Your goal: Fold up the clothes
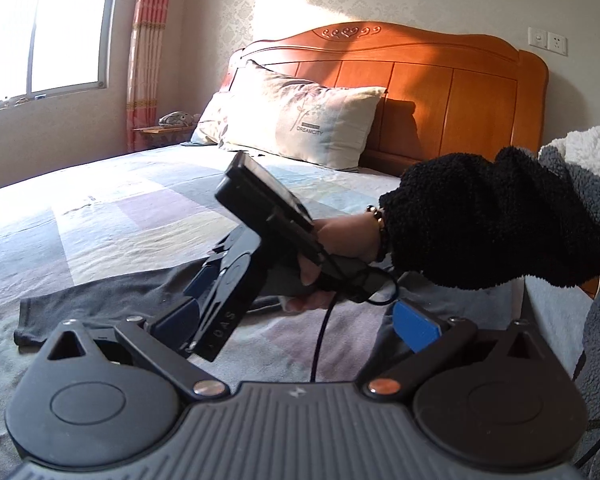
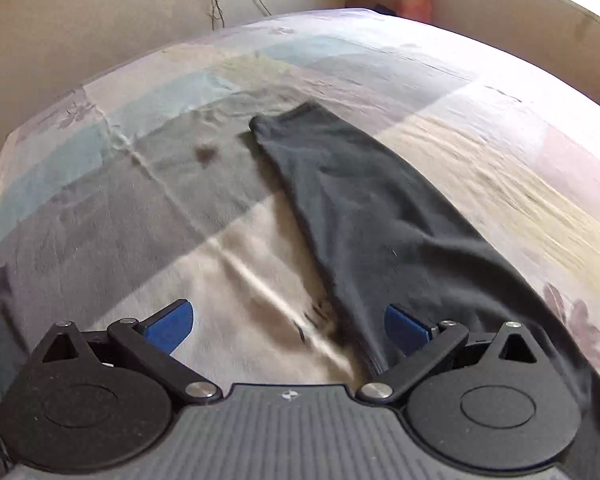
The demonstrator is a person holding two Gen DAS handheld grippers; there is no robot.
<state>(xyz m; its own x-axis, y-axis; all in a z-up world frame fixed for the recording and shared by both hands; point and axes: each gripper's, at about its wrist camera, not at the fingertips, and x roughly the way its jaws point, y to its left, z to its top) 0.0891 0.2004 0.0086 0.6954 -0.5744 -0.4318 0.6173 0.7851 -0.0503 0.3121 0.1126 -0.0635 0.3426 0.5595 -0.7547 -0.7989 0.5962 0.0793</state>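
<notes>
One dark grey garment (image 2: 364,208) lies stretched out long and narrow on a bed (image 2: 480,128) with a pastel patchwork sheet. One end reaches toward the middle of the bed, the other runs under the right tongs (image 2: 288,326). Whether it has been doubled lengthwise or simply laid out flat cannot be told, so the scene fits either a part-folded piece or one spread ready for folding; it is not yet a compact stack. The right tongs are spread wide, holding nothing, low over the garment's near edge. The left tongs (image 1: 300,320) are also spread and empty, behind the person's right hand (image 1: 340,244). Counted: one garment, two tongs, two pillows (image 1: 300,120) against the wooden headboard (image 1: 460,92).
</notes>
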